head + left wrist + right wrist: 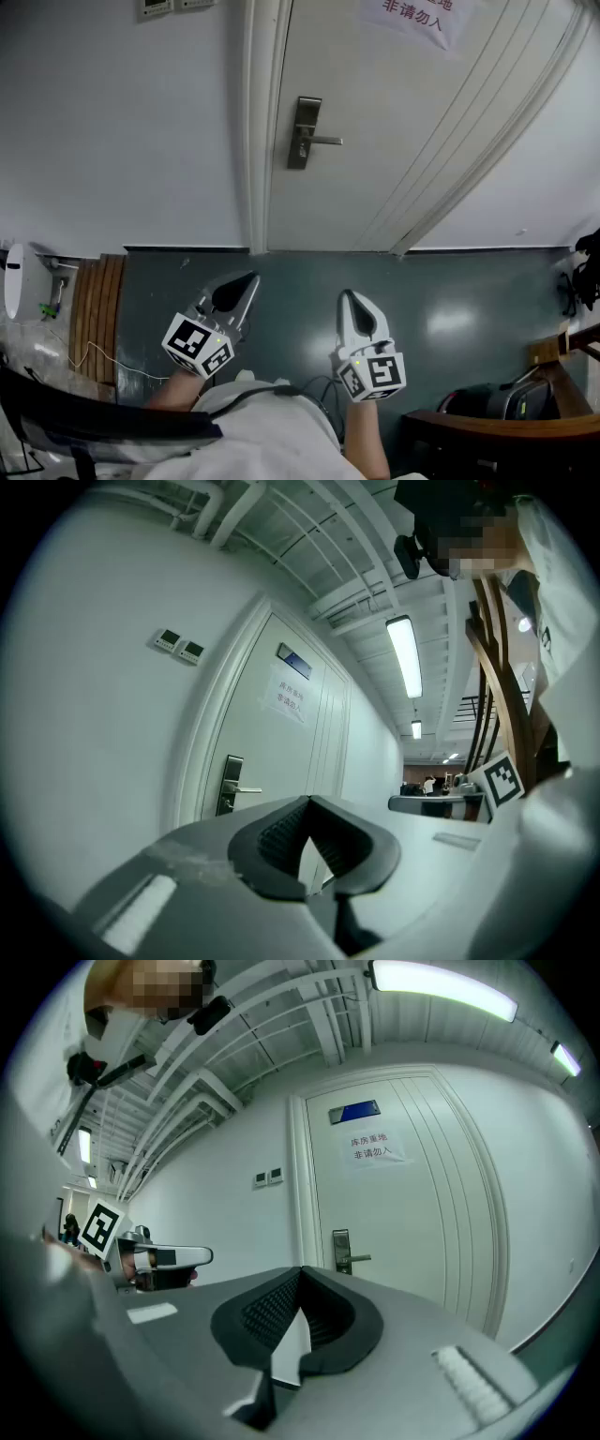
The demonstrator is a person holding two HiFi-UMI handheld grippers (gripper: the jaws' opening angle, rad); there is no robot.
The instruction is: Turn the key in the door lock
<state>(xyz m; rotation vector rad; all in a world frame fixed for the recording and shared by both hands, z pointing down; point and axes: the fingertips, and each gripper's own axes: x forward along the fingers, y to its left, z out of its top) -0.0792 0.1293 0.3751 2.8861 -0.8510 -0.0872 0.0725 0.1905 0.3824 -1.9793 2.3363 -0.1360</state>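
Here we are in front of a closed white door (375,141), and the lock (302,131) sits on its left edge, a tall metal plate with a lever handle (325,141) sticking out to the right. Whether a key is in it, I can't tell, it's too small from here. Both tools are held low and near the person, over the dark green floor (450,300), well apart from the door and pointing toward it. The left tool (247,279) is empty, with its jaws closed down to a narrow tip and the dark pads meeting at the front. Same story on the right tool (349,296), with jaws pressed together and nothing between them. The two tools ride side by side with a clear gap between them, each carrying its marker cube at the near end. Up on the door there's a paper notice (412,19) with red print, and on the wall (112,122) to the left of the frame, a pair of small switch plates (155,7).
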